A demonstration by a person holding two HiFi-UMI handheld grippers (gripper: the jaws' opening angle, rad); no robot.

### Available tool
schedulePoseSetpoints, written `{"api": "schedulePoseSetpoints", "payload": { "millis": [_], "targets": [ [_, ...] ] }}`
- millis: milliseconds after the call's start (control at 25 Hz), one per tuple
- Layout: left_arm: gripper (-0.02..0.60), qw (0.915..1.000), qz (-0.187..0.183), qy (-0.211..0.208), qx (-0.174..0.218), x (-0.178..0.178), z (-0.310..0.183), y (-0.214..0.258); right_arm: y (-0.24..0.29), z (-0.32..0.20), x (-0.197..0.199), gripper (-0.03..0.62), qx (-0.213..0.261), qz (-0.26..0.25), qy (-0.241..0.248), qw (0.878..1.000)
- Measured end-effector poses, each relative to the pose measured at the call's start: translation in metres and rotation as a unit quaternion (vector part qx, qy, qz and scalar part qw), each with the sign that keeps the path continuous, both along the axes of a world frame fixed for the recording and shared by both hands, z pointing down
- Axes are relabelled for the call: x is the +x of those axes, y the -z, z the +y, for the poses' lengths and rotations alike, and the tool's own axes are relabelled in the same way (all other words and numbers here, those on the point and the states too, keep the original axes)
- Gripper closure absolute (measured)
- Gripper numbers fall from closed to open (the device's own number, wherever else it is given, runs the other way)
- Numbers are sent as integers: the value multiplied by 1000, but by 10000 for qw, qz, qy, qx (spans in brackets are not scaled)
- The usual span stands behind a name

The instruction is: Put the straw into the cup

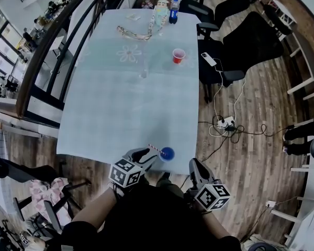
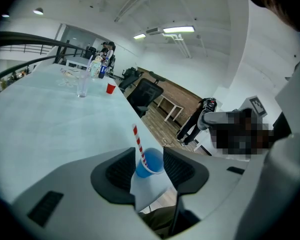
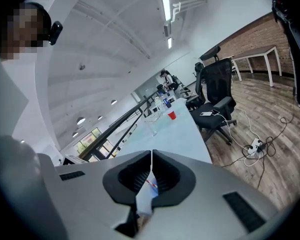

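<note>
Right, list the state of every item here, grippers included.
Blue cup: upright at the near edge of the table, straw inside.
Straw: in the cup, leaning.
Left gripper: open, holding nothing.
Right gripper: shut, empty.
Red cup: upright, far down the table.
Glass: upright.
Bottle: upright.

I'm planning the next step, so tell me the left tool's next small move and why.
Probably pull the left tool straight back, clear of the blue cup: the striped straw already stands in it, and the jaws are apart, pressing on neither. Go gently; the cup sits near the table edge.
</note>
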State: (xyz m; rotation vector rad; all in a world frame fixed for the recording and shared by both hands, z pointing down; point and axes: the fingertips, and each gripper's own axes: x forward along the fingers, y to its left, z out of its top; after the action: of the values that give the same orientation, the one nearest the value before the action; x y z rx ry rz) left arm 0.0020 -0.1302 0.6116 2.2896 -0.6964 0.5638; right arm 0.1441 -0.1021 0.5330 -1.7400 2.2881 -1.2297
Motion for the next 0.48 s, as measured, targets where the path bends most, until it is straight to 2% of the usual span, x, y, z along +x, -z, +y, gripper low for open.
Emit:
{"api": "schedulePoseSetpoints", "payload": {
  "millis": [80, 200, 320, 480],
  "targets": [
    [400, 9996, 77, -39, 252, -7, -1, 16, 2, 1, -3, 562, 12, 21, 17, 10000],
    [400, 9972, 48, 117, 742, -24, -10, 40, 5, 3, -8, 562, 48, 66, 69, 9999],
    [407, 9914, 15, 321, 1265, -41, -22, 68, 9, 1, -13, 562, 95, 130, 123, 9998],
    [427, 9829, 196, 537, 1752, -58, -28, 106, 17, -3, -17, 562, 209, 268, 172, 9993]
  ]
}}
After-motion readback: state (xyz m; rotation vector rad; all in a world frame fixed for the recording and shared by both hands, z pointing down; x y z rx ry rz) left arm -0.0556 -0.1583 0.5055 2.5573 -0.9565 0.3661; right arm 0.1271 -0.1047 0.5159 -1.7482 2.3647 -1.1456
